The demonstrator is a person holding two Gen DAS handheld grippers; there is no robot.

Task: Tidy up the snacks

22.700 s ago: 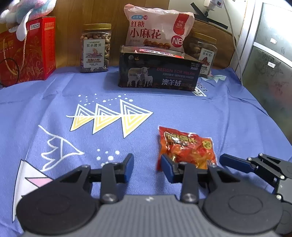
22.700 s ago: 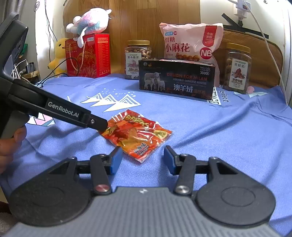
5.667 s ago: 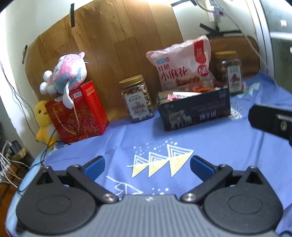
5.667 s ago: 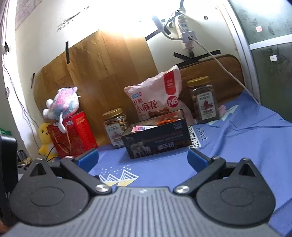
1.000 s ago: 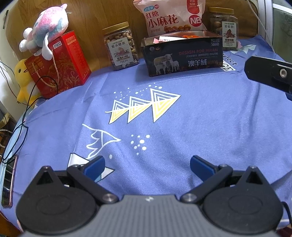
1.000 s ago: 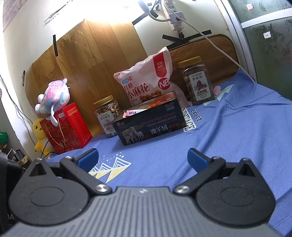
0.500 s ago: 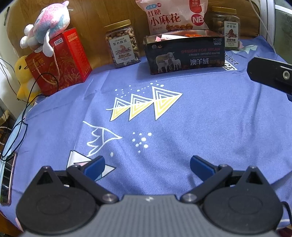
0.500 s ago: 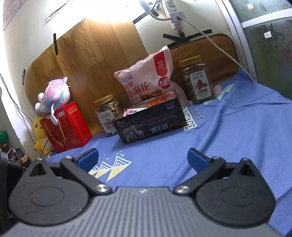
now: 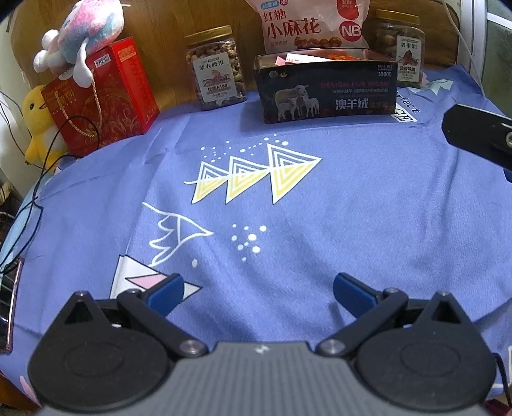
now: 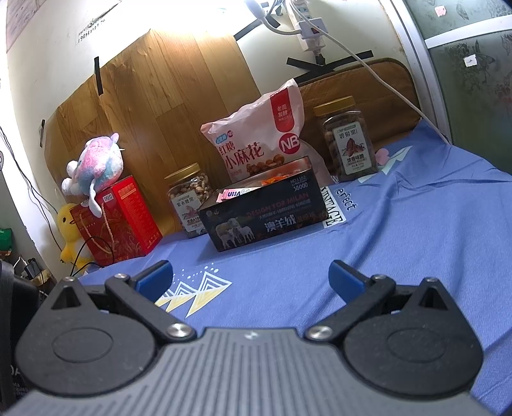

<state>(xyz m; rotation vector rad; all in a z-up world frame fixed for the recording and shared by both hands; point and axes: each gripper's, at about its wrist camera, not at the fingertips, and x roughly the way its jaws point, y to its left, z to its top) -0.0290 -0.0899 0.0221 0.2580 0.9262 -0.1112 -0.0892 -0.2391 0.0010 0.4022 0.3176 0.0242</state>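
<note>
A lived-in home room is showing here: a blue printed cloth (image 9: 368,198) is covering the surface, a pink plush toy (image 10: 92,163) is sitting on a red gift box (image 10: 124,220) at far left, and a white power strip (image 10: 307,19) is hanging on the wall by a frosted glass door (image 10: 470,64).

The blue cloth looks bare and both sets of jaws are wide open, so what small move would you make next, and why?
Probably just lower both tools to rest. The left gripper and right gripper hold nothing, no loose packet lies on the blue cloth, and packets already sit inside the dark box. The pink bag and jars stand behind it, so the sorting seems done.
</note>
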